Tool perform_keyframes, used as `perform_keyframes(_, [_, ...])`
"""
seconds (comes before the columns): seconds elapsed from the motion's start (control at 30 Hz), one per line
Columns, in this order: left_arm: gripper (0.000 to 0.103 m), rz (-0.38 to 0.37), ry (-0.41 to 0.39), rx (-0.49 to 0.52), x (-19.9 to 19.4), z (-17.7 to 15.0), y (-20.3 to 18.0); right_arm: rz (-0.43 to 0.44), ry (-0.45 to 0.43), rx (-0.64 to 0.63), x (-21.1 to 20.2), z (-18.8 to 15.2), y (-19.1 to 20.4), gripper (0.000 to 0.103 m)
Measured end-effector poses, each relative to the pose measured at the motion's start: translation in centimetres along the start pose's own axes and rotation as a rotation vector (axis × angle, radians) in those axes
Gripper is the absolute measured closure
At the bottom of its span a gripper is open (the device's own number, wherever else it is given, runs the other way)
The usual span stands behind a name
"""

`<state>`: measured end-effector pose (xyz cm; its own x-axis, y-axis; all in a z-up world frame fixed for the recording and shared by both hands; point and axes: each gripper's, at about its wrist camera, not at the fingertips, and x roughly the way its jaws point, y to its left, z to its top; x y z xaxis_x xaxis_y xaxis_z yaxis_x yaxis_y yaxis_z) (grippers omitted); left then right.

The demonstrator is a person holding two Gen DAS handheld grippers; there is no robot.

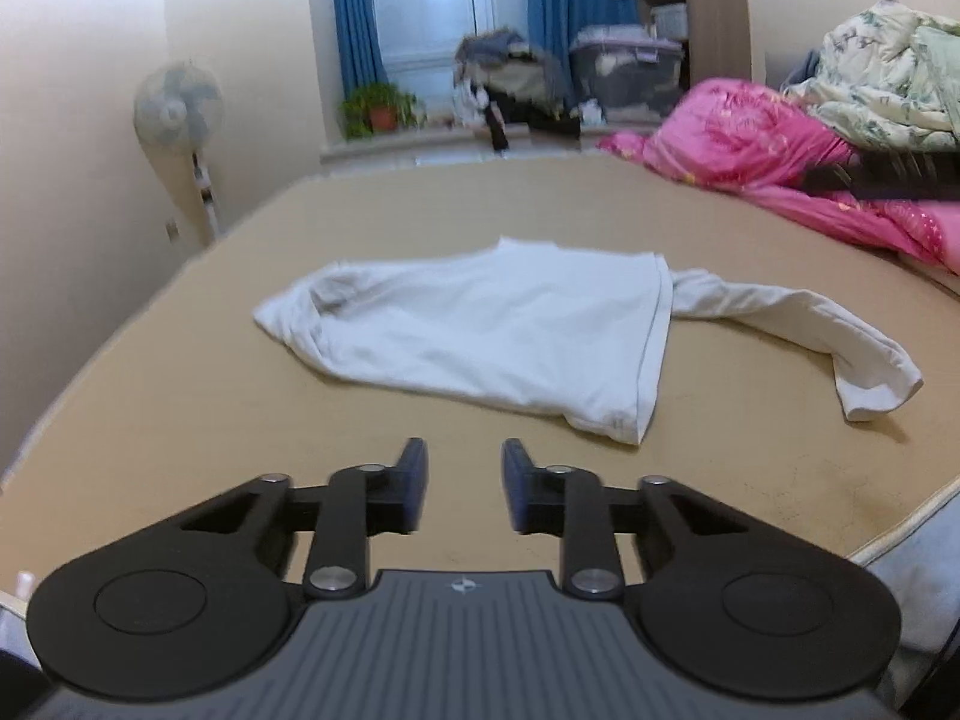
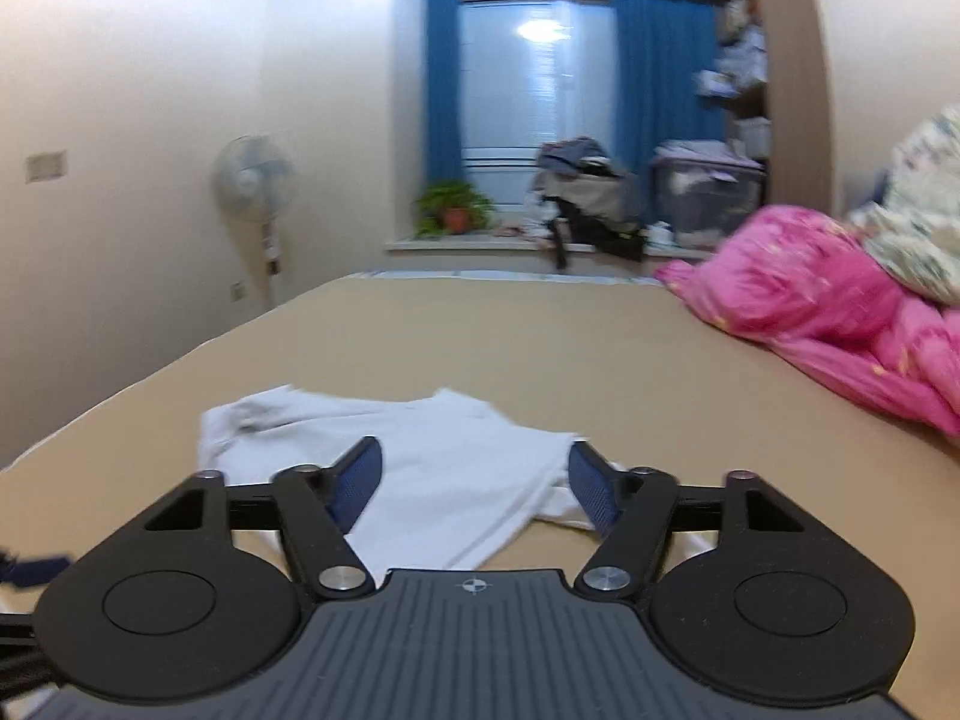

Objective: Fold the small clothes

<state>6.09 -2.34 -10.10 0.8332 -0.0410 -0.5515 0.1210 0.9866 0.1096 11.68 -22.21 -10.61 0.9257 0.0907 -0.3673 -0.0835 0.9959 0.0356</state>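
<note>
A white long-sleeved shirt [image 1: 480, 330] lies partly folded on the tan bed surface [image 1: 180, 420], with one sleeve [image 1: 810, 324] stretched out to the right. My left gripper [image 1: 463, 468] is open and empty, held just short of the shirt's near edge. In the right wrist view the shirt [image 2: 456, 480] lies right in front of and under my right gripper [image 2: 474, 462], which is wide open and empty above the cloth.
A pink quilt [image 1: 780, 168] with a floral quilt [image 1: 888, 90] on top sits at the right side of the bed. A standing fan [image 1: 180, 108] is by the left wall. A windowsill with a plant [image 1: 378, 111] and bags is beyond the bed.
</note>
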Motion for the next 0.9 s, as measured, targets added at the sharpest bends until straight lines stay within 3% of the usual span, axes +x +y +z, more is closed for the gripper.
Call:
perform_keyframes(0.03, [0.074,-0.002,0.015,-0.006,0.8,0.4,0.1,-0.018,0.022,0.013,0.6,-0.6,-0.9,0.064])
perform_keyframes(0.1, [0.074,0.001,0.036,-0.015,2.5,1.4,-0.1,-0.074,0.118,0.024,1.8,-1.3,-2.2,0.074])
perform_keyframes(0.17, [0.069,-0.028,0.081,-0.052,4.8,2.5,-0.5,-0.069,0.120,0.035,1.9,-1.5,-2.8,0.074])
perform_keyframes(0.3, [0.045,-0.055,0.158,-0.142,9.7,3.9,-2.0,-0.054,0.121,0.016,2.1,-1.9,-3.0,0.074])
perform_keyframes(0.5, [0.032,-0.016,0.307,-0.369,16.3,4.5,-3.7,-0.056,0.115,0.082,2.7,-1.7,-4.3,0.074])
perform_keyframes(0.63, [0.033,-0.036,0.408,-0.526,19.7,4.1,-4.5,-0.082,0.100,0.122,2.7,-1.7,-5.7,0.074])
perform_keyframes(0.67, [0.038,-0.018,0.415,-0.529,20.1,4.0,-4.9,-0.084,0.100,0.134,2.8,-1.7,-6.0,0.074])
perform_keyframes(0.7, [0.057,0.019,0.411,-0.503,20.2,4.0,-5.3,-0.089,0.096,0.143,2.8,-1.8,-6.2,0.074])
perform_keyframes(0.73, [0.069,0.059,0.420,-0.450,20.4,4.2,-5.9,-0.100,0.088,0.145,2.9,-1.8,-6.4,0.074])
perform_keyframes(0.77, [0.092,0.067,0.430,-0.405,20.5,4.4,-6.1,-0.114,0.079,0.144,3.0,-1.8,-6.5,0.074])
perform_keyframes(0.8, [0.099,0.045,0.440,-0.387,20.3,4.6,-6.1,-0.122,0.077,0.145,3.1,-1.9,-6.6,0.074])
perform_keyframes(0.9, [0.099,-0.017,0.382,-0.346,17.0,5.4,-3.9,-0.119,0.092,0.178,3.6,-2.0,-7.0,0.074])
